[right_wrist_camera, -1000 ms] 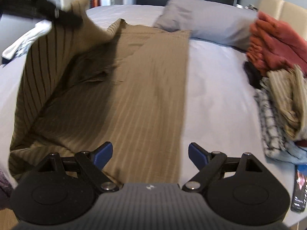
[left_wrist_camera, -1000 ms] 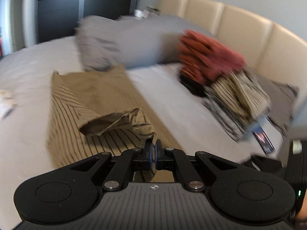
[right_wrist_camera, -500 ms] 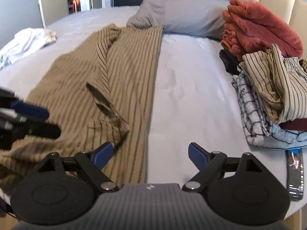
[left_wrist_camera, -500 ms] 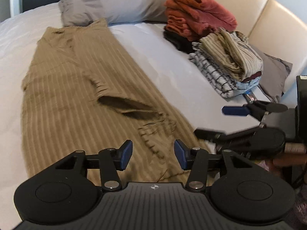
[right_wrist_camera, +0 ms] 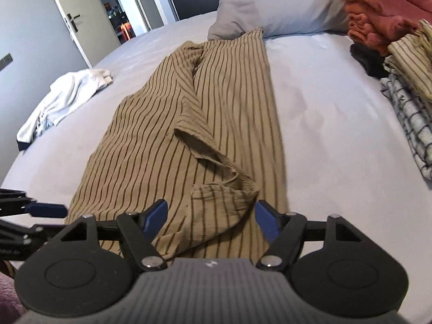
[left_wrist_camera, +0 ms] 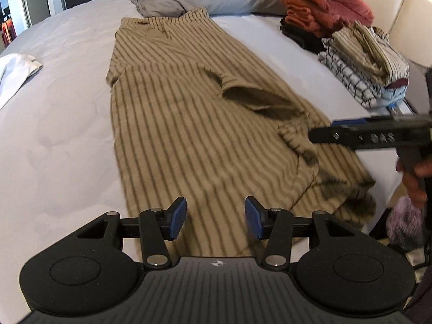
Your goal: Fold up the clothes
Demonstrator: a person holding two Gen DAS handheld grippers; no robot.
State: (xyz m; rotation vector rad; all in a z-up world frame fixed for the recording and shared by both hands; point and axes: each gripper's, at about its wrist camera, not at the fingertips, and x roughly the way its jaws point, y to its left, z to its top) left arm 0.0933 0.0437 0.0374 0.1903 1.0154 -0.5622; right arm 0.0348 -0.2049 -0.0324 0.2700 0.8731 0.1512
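A tan striped garment (left_wrist_camera: 194,124) lies long and flat on the bed, stretching away from both grippers. Your left gripper (left_wrist_camera: 215,220) hangs released over its near hem; your right gripper (right_wrist_camera: 210,220), jaws just narrowing, straddles a rumpled sleeve without pinching it. Light, limp fabric: pinch the hem corners.

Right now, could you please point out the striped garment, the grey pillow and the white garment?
striped garment (left_wrist_camera: 189,135): left wrist view, flat middle panel.
grey pillow (right_wrist_camera: 283,8): right wrist view, its front face.
white garment (right_wrist_camera: 67,94): right wrist view, crumpled middle.
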